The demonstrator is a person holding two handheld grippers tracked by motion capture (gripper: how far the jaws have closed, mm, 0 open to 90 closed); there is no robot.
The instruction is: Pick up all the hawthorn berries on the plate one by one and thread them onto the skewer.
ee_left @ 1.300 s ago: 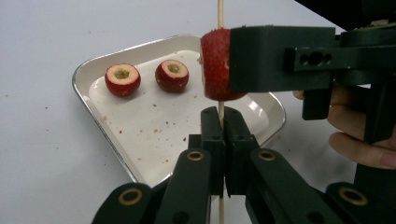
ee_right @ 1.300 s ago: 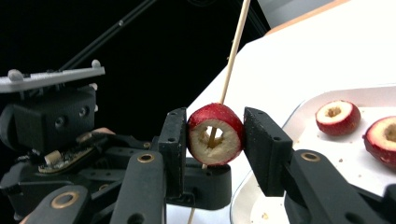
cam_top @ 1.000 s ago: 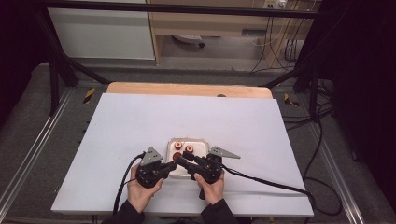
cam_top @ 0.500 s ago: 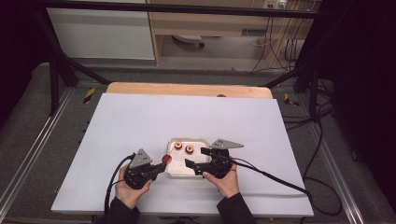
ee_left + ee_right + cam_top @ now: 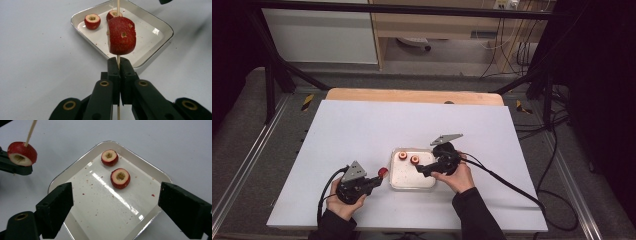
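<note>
One red cored fruit piece (image 5: 122, 36), speckled and pierced through, is sitting on a thin wooden skewer (image 5: 118, 61) that the left gripper (image 5: 118, 65) is pinching between its pressed-together jaws, just off the left edge of the tray (image 5: 393, 172) near the desk's front edge. Two more cored red pieces (image 5: 109, 157) (image 5: 120, 178) are lying in the white square tray's far part, among red crumbs. The right gripper (image 5: 113, 203) is hovering over the tray with its jaws spread wide, holding nothing.
</note>
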